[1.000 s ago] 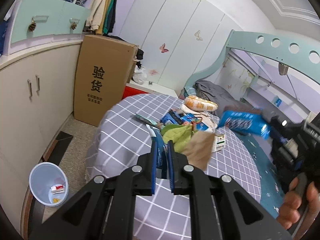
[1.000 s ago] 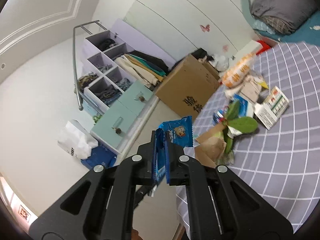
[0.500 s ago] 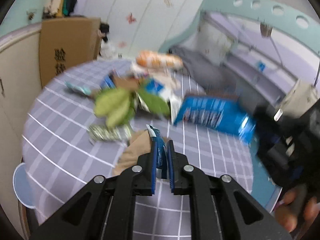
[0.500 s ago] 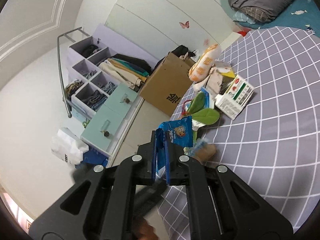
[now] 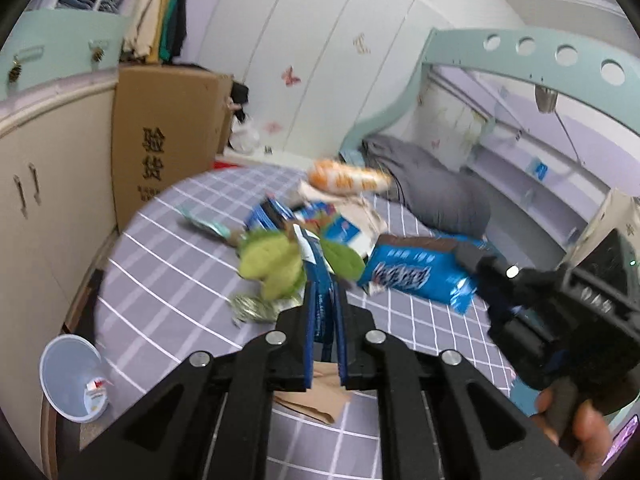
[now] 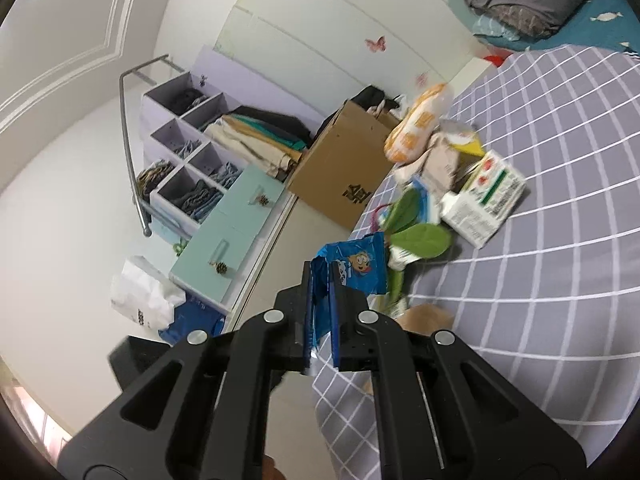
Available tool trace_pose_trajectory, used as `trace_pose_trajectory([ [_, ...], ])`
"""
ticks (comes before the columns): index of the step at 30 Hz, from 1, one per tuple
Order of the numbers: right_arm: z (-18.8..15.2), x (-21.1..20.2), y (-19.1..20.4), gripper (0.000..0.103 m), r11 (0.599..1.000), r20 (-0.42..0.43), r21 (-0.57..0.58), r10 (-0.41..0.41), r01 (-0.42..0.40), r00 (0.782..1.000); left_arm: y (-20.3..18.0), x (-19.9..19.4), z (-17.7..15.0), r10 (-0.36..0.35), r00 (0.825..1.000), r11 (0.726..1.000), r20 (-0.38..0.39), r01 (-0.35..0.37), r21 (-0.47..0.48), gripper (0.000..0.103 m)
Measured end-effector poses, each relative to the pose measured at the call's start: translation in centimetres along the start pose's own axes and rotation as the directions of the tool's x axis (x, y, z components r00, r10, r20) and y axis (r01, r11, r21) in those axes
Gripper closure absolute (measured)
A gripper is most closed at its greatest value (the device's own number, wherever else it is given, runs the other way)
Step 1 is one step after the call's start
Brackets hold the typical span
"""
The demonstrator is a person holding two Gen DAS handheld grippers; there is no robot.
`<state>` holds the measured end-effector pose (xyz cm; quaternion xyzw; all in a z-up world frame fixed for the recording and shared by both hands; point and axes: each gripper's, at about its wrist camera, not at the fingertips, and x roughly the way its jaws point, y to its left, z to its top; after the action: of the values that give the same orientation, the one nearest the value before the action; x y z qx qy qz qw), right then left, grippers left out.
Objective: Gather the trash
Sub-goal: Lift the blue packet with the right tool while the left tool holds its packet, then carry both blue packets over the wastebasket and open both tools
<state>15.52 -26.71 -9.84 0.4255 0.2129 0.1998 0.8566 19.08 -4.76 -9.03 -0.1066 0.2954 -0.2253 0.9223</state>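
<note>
At the lower left of the left wrist view a white plastic bin (image 5: pixel 74 380) stands on the floor just off the rounded edge of the table (image 5: pixel 168 280), with small scraps inside; the strip of floor between table and cream cabinets (image 5: pixel 48 208) is narrow. A tall cardboard box (image 5: pixel 160 140) stands against the cabinets at centre left. The table wears a grey cloth with a white grid, bare along its near and left edges. Mid-frame lies the trash pile: green leaves (image 5: pixel 276 264), a crumpled foil wrapper (image 5: pixel 250 308), an orange snack bag (image 5: pixel 348 178) farther back. The left gripper (image 5: pixel 324 280) is pinched nearly closed on a thin blue wrapper (image 5: pixel 318 304), above a brown paper bag (image 5: pixel 316 396) on the cloth. At right, the right gripper (image 5: pixel 476 264) is clamped on a blue snack packet (image 5: pixel 416 276) over the table, a hand (image 5: pixel 580 432) at its grip. Behind, a mint bed frame (image 5: pixel 520 60) and grey bedding (image 5: pixel 436 188).

In the right wrist view, the packet (image 6: pixel 352 268) sits between the closed jaws beyond the table's left edge, over open floor.
</note>
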Motion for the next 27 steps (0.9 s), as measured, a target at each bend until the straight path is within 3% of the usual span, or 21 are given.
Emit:
trace_pose_trajectory([
  [8,-2.8,5.7,4.9,0.096,0.994,-0.115,-0.098,0.037,-0.049,0.993,5.9,-4.5,1.3,0.062,0.995,0.995,0.083,-0.055,-0.079,0.094],
  [14,-6.7,12.8,10.0,0.096,0.976,-0.245,-0.182,0.071,-0.117,0.967,13.9,-8.0,1.8,0.216,0.972,0.968,0.096,-0.201,-0.149,0.094],
  [19,-10.6,20.3,13.3,0.096,0.963,-0.369,-0.220,0.066,-0.156,0.927,22.7,-9.9,1.4,0.360,0.932,0.909,0.040,-0.340,-0.240,0.094],
  [23,-15.0,27.1,15.1,0.096,0.943,-0.455,-0.292,0.009,-0.159,0.891,29.4,-10.5,0.4,0.433,0.901,0.854,-0.022,-0.418,-0.311,0.094],
  [27,-19.4,33.3,14.6,0.094,0.916,-0.489,-0.374,-0.063,-0.144,0.870,34.6,-10.3,-0.7,0.490,0.867,0.801,-0.084,-0.487,-0.348,0.094],
])
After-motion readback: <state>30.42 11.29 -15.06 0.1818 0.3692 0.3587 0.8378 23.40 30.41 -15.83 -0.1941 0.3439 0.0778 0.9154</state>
